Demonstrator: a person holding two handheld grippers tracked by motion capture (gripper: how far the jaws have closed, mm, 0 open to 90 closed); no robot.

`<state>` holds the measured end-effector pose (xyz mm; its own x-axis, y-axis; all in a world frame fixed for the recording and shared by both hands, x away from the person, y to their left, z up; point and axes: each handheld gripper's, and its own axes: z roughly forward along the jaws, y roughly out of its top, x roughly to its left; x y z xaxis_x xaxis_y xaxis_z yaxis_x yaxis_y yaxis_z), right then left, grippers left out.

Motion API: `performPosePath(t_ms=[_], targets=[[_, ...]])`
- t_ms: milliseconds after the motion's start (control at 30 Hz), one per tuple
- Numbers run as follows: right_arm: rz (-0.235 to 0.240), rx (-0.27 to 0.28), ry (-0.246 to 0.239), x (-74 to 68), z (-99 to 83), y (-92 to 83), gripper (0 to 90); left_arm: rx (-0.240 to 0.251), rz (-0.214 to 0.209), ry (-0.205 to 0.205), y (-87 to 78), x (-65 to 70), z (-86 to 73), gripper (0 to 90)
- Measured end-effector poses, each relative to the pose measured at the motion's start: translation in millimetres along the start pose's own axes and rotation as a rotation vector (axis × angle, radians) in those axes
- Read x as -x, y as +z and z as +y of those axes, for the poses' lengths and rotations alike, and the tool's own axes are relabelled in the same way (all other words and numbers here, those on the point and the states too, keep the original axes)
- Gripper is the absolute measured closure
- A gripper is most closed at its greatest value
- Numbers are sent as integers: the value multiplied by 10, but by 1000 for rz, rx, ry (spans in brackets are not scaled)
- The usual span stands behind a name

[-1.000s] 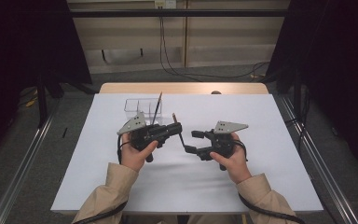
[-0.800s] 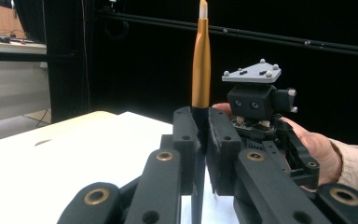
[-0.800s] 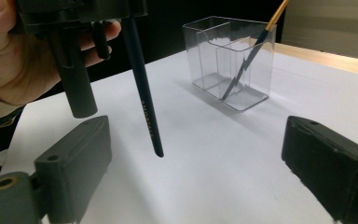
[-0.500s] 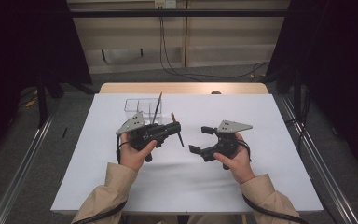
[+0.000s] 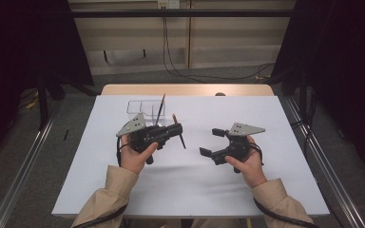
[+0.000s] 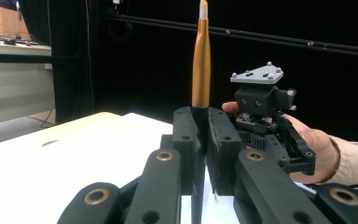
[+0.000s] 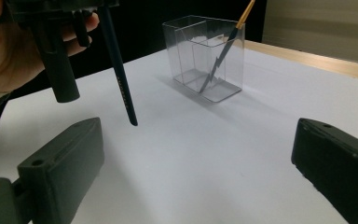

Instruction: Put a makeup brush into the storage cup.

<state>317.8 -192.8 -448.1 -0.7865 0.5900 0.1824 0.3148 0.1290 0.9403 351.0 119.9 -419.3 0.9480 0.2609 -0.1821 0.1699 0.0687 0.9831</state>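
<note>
Left gripper (image 5: 175, 130) pinches a paintbrush (image 6: 200, 70) (shaft lettering unreadable); right gripper (image 5: 212, 141) spread, just opened.

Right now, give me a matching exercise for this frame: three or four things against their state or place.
Things:
1. left gripper
2. right gripper
3. clear holder
4. brush in the holder

States:
A. stands on the white table near its far edge
B. open, nothing between its fingers
C. leans tilted, tip up
D. shut on a brush

Pairs: 1-D, 2-B, 3-A, 4-C
</note>
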Motion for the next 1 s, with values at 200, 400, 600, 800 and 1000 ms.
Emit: performPosePath(t_ms=[200,400,600,800,1000], targets=[[-19,5,-2,48,-10,-116,25,-2,1,3,-13,-6,9,833],[-38,7,-3,95,-39,-231,30,0,5,2,-22,-12,11,833],[-48,16,-10,115,-42,-307,30,-1,7,2,-37,-14,10,833],[-55,19,-19,118,-39,-374,32,-2,13,0,-68,-30,13,833],[-66,14,-21,139,-71,-459,30,-6,20,1,-97,-41,16,833]])
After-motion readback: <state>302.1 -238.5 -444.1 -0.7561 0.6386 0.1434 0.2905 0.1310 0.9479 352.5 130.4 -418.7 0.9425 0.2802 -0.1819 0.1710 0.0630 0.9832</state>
